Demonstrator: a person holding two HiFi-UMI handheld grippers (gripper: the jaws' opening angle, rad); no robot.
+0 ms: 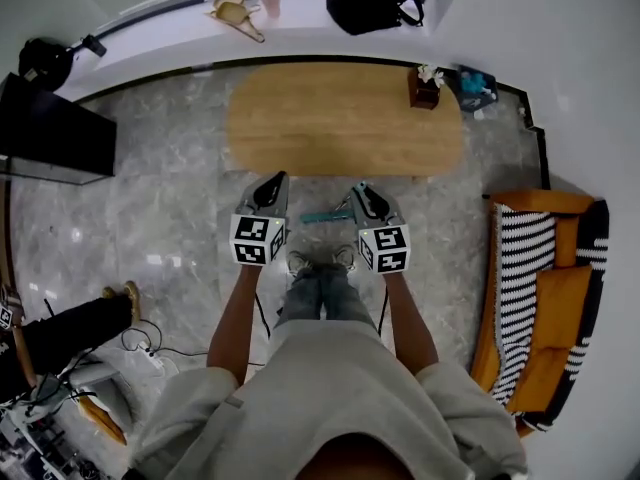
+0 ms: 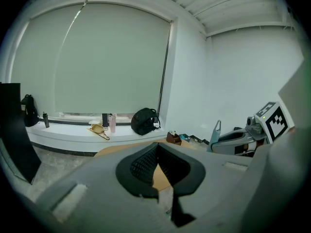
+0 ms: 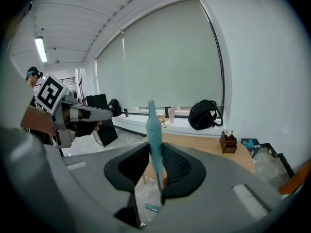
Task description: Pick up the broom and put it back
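Teal broom handle (image 3: 151, 123) pinched upright between right gripper (image 3: 155, 152) jaws, left gripper (image 2: 156, 145) just beside, tips pressed together, empty, wooden table (image 1: 345, 118) edge ahead, open grey floor (image 1: 170, 168) leftward.

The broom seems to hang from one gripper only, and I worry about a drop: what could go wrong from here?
1. Only the right gripper pinches the broom, on its thin teal handle. The left gripper is shut and empty, so the broom may pivot or slip between the pads.
2. The wooden table stands just ahead, with a brown box near its edge. A swinging handle could strike either.
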